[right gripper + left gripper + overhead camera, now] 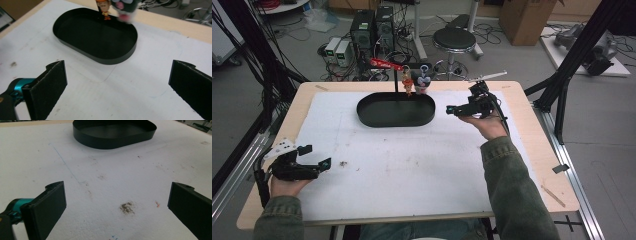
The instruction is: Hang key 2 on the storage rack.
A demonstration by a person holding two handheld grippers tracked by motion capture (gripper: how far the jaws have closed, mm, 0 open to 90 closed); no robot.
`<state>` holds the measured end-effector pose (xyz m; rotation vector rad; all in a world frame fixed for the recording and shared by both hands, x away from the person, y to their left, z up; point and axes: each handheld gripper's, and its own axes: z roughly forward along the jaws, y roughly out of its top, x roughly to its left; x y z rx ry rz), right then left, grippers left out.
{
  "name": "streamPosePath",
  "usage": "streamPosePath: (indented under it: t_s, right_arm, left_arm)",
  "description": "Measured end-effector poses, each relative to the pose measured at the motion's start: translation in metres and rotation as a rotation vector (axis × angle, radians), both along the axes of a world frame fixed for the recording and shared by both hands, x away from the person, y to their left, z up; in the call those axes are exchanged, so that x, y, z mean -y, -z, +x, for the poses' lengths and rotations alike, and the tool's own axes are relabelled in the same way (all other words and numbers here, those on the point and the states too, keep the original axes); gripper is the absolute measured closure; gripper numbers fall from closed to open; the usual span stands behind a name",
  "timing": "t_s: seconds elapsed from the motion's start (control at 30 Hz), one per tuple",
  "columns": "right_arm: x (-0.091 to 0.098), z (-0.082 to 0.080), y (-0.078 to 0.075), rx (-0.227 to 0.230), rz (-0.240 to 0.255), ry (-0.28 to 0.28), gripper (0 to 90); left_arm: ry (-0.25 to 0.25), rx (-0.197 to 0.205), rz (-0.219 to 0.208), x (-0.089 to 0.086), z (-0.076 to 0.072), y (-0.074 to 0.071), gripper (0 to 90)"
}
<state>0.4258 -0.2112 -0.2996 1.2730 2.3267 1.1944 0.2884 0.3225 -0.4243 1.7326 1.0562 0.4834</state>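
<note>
A black oval tray lies empty at the back middle of the white mat. Just behind it, a small orange figure and a grey-and-pink plush hang from a stand with a red bar. My left gripper rests open near the mat's front left, with nothing between its jaws; the tray lies far ahead of it. My right gripper is held open just right of the tray, facing the tray, the figure and the plush.
The mat carries a brown stain and faint pen lines. The wooden table edge runs around the mat. Beyond the table stand a stool, computer cases and black frame posts.
</note>
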Motion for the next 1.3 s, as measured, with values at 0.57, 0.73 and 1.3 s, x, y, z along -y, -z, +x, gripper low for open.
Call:
streamPosePath:
  t_s: [0.57,0.73,1.3]
  right_arm:
    - [0.023,-0.033,0.014,0.064,-0.032,0.028,0.7]
    - [0.031,-0.043,0.020,0.085,-0.047,0.024,0.7]
    - [0.082,-0.065,0.052,0.127,-0.023,0.111,0.7]
  left_arm:
    - [-0.001,-0.003,0.001,-0.001,0.000,0.000,2.3]
    - [0.000,-0.005,0.003,0.000,0.000,0.000,2.3]
    - [0.003,-0.008,0.008,0.000,-0.001,0.000,2.3]
